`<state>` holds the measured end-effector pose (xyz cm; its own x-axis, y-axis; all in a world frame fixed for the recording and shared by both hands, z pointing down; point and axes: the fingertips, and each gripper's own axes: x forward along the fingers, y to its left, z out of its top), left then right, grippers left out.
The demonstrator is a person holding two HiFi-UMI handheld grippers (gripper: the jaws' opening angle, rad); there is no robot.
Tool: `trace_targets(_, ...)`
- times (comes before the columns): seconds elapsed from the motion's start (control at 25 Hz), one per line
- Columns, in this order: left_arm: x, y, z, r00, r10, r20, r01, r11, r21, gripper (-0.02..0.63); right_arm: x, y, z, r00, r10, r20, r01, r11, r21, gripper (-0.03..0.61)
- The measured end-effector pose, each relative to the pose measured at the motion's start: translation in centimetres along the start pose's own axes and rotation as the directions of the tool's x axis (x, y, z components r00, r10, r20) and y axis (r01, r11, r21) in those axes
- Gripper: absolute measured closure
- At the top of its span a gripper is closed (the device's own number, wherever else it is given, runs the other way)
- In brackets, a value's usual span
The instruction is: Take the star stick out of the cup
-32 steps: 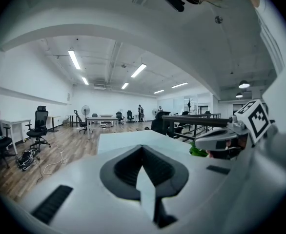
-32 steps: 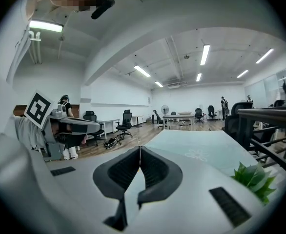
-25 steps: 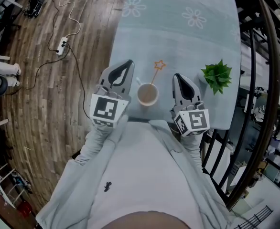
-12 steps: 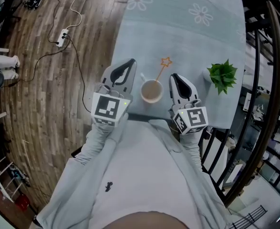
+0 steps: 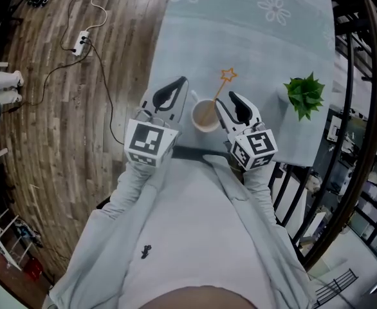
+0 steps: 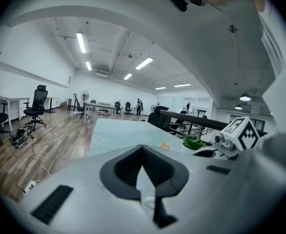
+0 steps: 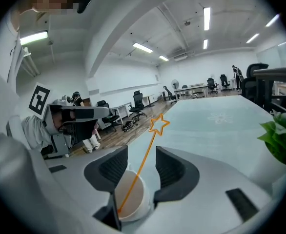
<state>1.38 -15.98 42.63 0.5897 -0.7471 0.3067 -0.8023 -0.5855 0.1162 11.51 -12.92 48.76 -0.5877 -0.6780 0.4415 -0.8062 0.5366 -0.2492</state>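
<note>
Approaching the grasp: the right gripper (image 7: 136,164) is being held with jaws just opened, apart, either side of the thin orange star-topped stick (image 7: 150,141), which is leaning untouched between them from the white paper cup (image 7: 133,201) beneath. Closing and lifting are being called for; the left gripper (image 6: 144,155) is being held closed.

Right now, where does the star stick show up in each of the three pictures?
Head view: centre, star stick leaning out of the cup.
Left gripper view: only its star tip, just below centre.
Right gripper view: the stick slants up from bottom centre.
Shared landmark: the green plant, to its right.
</note>
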Motion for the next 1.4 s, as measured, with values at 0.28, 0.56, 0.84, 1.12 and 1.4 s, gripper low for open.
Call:
trace_targets(0.28, -0.1, 0.1, -1.4, 1.0, -0.013, -0.02, 0.012, 0.999, -0.037, 0.594, 1.8, 0.0, -1.5, 0.999, 0.02, -0.045, -0.02, 1.0, -0.011, 0.407)
trace_targets(0.56, -0.1, 0.5, -2.2, 0.999, -0.011, -0.033, 0.009, 0.998, -0.058, 0.594, 2.9, -0.5, -2.6, 0.998, 0.01, -0.067, -0.011, 1.0, -0.011, 0.407)
trace_targets(0.84, -0.1, 0.9, -2.5, 0.999, -0.008, -0.034, 0.006, 0.998, -0.057, 0.594, 3.3, -0.4, -3.5, 0.996, 0.02, -0.089, -0.019, 1.0, 0.01, 0.408)
trace_targets(1.12, -0.2, 1.1, -2.3, 1.0, -0.009, -0.028, 0.008, 0.999, -0.052, 0.594, 3.5, -0.2, -3.8, 0.995, 0.015, -0.095, -0.014, 1.0, 0.012, 0.439)
trace_targets(1.4, -0.4, 0.8, -1.9, 1.0, -0.022, -0.021, 0.021, 0.999, -0.043, 0.594, 3.1, -0.2, -3.1, 0.998, -0.006, -0.07, 0.006, 1.0, -0.002, 0.513)
